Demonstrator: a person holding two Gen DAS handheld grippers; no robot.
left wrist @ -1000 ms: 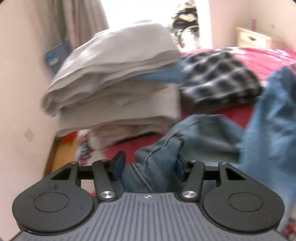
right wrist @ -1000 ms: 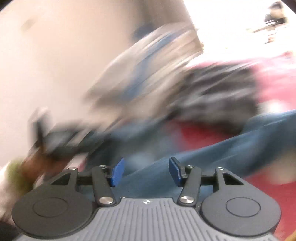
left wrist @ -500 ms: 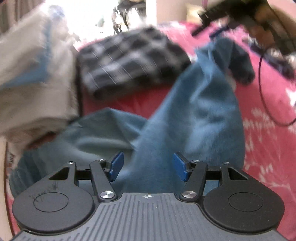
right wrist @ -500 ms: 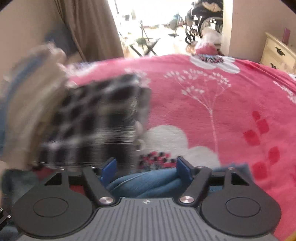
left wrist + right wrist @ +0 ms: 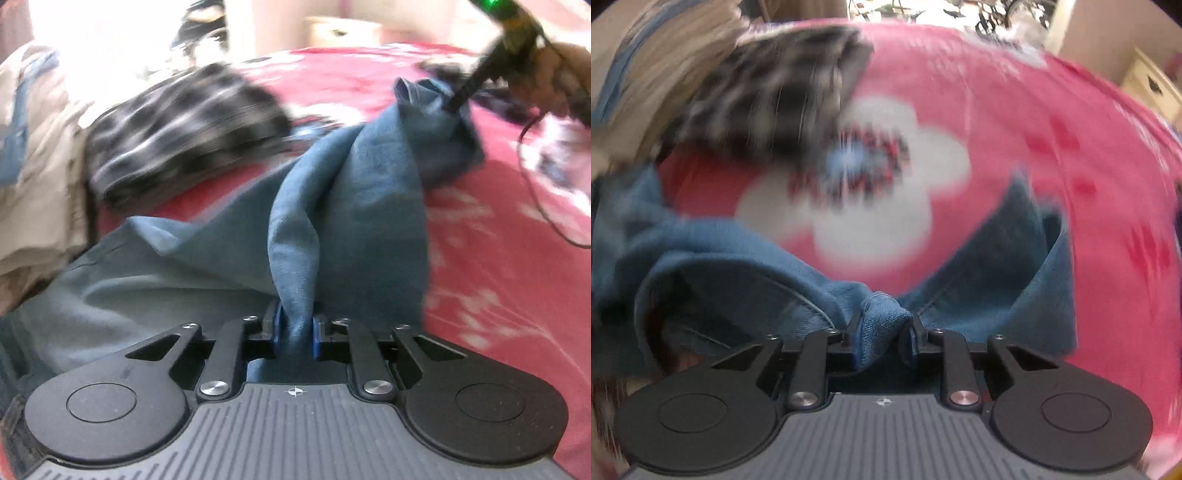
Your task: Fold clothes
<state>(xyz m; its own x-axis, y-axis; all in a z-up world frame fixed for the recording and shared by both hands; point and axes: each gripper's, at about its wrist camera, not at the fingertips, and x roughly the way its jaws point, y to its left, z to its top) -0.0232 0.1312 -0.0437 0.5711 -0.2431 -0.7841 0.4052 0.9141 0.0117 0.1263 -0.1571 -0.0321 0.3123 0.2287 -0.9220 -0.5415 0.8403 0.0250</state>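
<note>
Pink floral bedding (image 5: 1015, 122) fills both wrist views, with a checked garment (image 5: 184, 122) folded beside a pale stack of laundry (image 5: 33, 155) at its far edge. I've got the blue jeans (image 5: 347, 206) lying loose across the bed between my two tools. My left gripper (image 5: 294, 332) is closing on a twisted rope of denim, its pads already pinching the cloth tight. My right gripper (image 5: 882, 338) is closing too, with a hemmed edge of the jeans (image 5: 882, 314) bunched between its pads; in the left view it shows at the top right, gripping the far end of the fabric. I judge this to be the grasp before spreading the garment. Next I would lift and draw both ends apart to untwist the denim, then lay it flat on the bare bedding for the first fold.
</note>
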